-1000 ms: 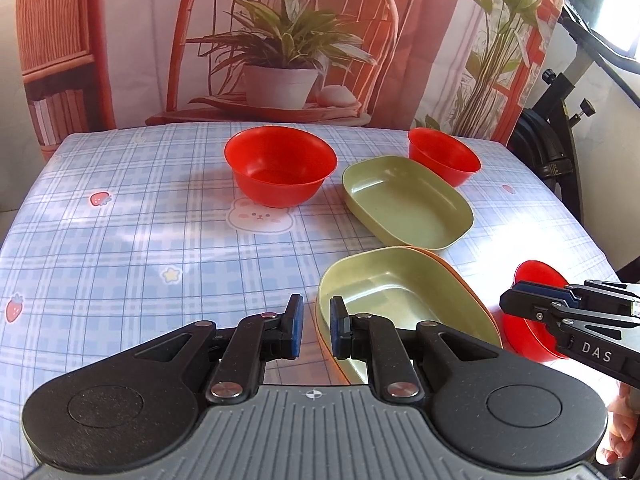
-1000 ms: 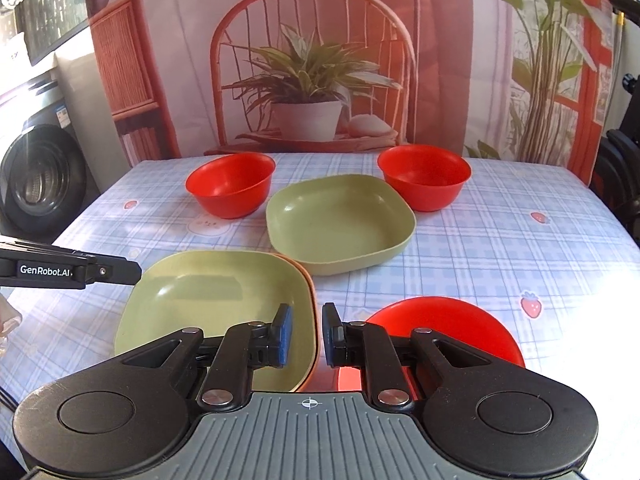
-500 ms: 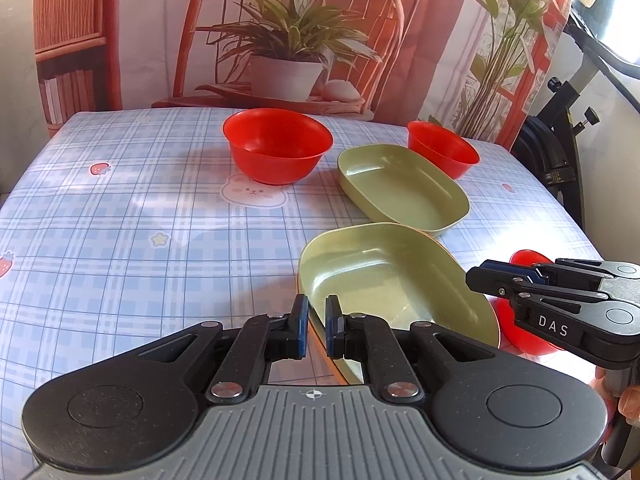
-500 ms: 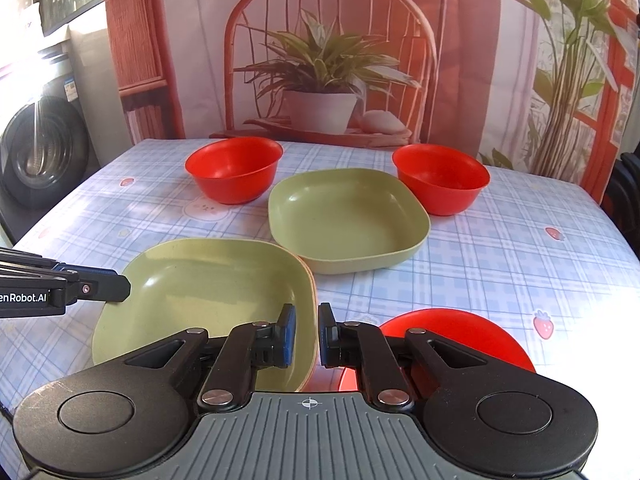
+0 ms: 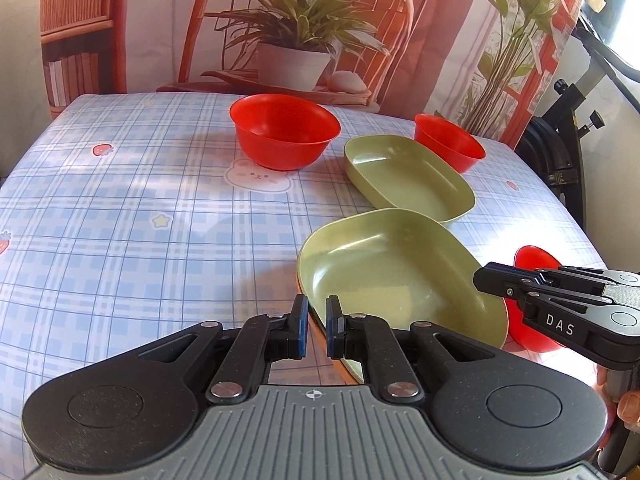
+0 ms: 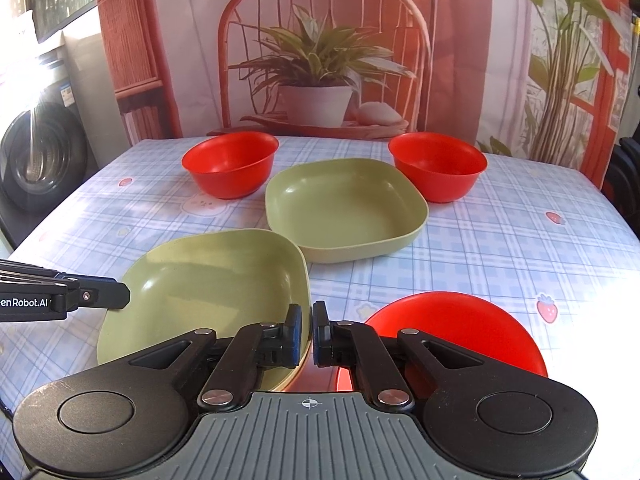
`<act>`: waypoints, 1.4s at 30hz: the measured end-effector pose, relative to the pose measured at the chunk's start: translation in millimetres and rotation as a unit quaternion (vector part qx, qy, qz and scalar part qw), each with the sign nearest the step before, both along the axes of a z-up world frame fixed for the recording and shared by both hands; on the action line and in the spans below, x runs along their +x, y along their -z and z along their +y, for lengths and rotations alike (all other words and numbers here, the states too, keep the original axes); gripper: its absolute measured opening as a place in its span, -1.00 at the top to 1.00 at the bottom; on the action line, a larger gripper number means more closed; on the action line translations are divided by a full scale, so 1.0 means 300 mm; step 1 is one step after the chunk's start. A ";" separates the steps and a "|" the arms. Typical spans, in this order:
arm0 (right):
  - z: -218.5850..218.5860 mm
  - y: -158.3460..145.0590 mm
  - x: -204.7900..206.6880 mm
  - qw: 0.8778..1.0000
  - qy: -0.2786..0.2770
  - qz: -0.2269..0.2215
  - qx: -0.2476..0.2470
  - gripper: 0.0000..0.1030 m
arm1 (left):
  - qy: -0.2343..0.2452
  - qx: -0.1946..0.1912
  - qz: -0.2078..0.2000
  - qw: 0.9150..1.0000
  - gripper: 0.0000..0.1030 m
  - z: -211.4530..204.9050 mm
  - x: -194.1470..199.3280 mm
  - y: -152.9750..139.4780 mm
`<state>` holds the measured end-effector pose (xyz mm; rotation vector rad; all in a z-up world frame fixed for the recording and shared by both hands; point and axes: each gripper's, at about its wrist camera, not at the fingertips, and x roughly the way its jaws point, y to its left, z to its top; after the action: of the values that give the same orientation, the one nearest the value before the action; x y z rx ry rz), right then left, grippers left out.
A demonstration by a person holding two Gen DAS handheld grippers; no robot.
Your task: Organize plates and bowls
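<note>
A near green plate [image 5: 400, 276] [image 6: 208, 292], stacked on an orange plate whose rim [image 5: 320, 330] just shows, is tilted up off the table. My left gripper [image 5: 313, 330] is shut on its left rim. My right gripper [image 6: 307, 338] is shut on its right rim. A second green plate [image 5: 408, 178] [image 6: 344, 208] lies flat behind it. Two red bowls stand further back, one on the left [image 5: 284, 136] [image 6: 232, 164] and one on the right [image 5: 450, 142] [image 6: 438, 164]. A red plate [image 6: 460, 330] [image 5: 534, 258] lies at the near right.
The table [image 5: 120, 216] has a blue checked cloth. A printed backdrop [image 6: 320, 60] hangs behind its far edge. A washing machine [image 6: 36, 152] stands to the left and black exercise equipment [image 5: 560, 152] to the right.
Both grippers have closed a little further on the stacked plate's rims and have raised it toward the far green plate. Both cameras sit higher and farther forward than before.
</note>
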<state>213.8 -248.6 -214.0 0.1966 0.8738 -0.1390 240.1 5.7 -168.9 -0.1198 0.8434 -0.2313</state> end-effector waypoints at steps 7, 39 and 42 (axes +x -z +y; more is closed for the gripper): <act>0.000 0.014 -0.007 1.000 0.004 0.003 0.010 0.92 | -0.003 -0.001 -0.001 1.000 0.81 0.003 -0.003 0.000; -0.340 -0.166 0.165 0.999 0.005 -0.041 -0.034 0.72 | 0.021 -0.058 -0.012 0.998 0.41 -0.104 0.251 -0.139; -0.366 -0.116 0.218 0.999 -0.004 -0.018 -0.026 0.72 | 0.012 -0.063 0.010 0.998 0.41 -0.123 0.324 -0.098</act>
<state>279.0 -358.4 -179.1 0.1462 0.8334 -0.1501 337.3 -31.1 -139.5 -0.2313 0.8512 -0.3063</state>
